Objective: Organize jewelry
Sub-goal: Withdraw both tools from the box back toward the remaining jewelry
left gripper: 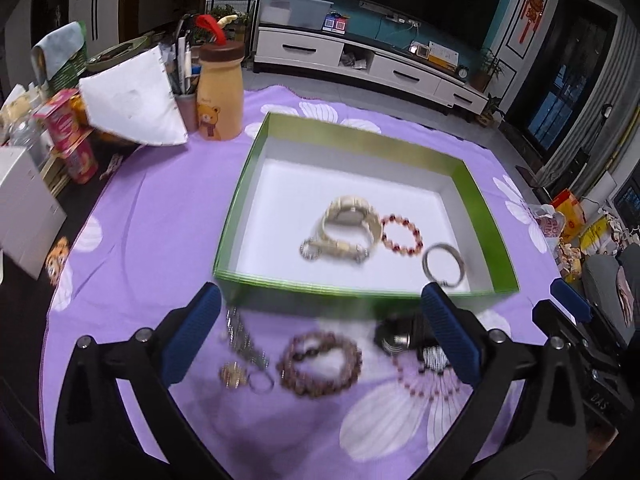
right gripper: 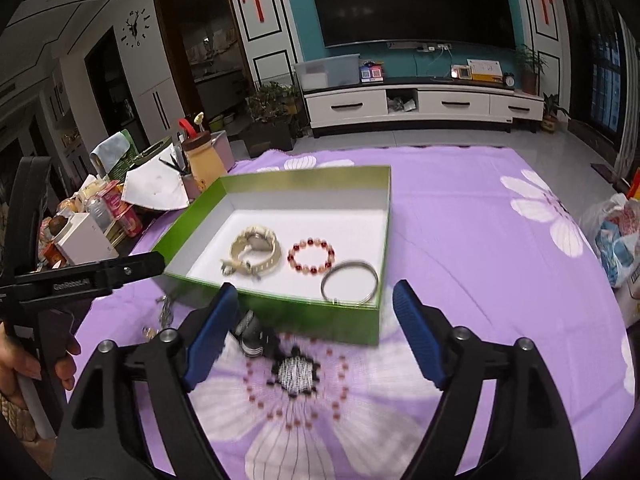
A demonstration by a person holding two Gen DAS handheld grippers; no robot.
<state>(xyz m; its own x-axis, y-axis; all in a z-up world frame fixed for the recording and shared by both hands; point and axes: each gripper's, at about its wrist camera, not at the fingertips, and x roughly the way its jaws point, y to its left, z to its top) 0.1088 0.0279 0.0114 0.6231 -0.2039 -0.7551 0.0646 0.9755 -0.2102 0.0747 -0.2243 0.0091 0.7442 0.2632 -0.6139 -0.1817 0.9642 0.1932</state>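
Both grippers, left (left gripper: 320,332) & right (right gripper: 314,334), spread wide w/ nothing held. Brown bead bracelet (left gripper: 320,364) lies on cloth (left gripper: 160,208) before box (left gripper: 236,216); prob light, floppy, slippery, so pinch across one strand

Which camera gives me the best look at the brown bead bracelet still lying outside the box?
The left wrist view: the brown bead bracelet lies whole on the purple cloth, in front of the green box, though slightly blurred. The right wrist view does not show it; its own left finger covers that area.
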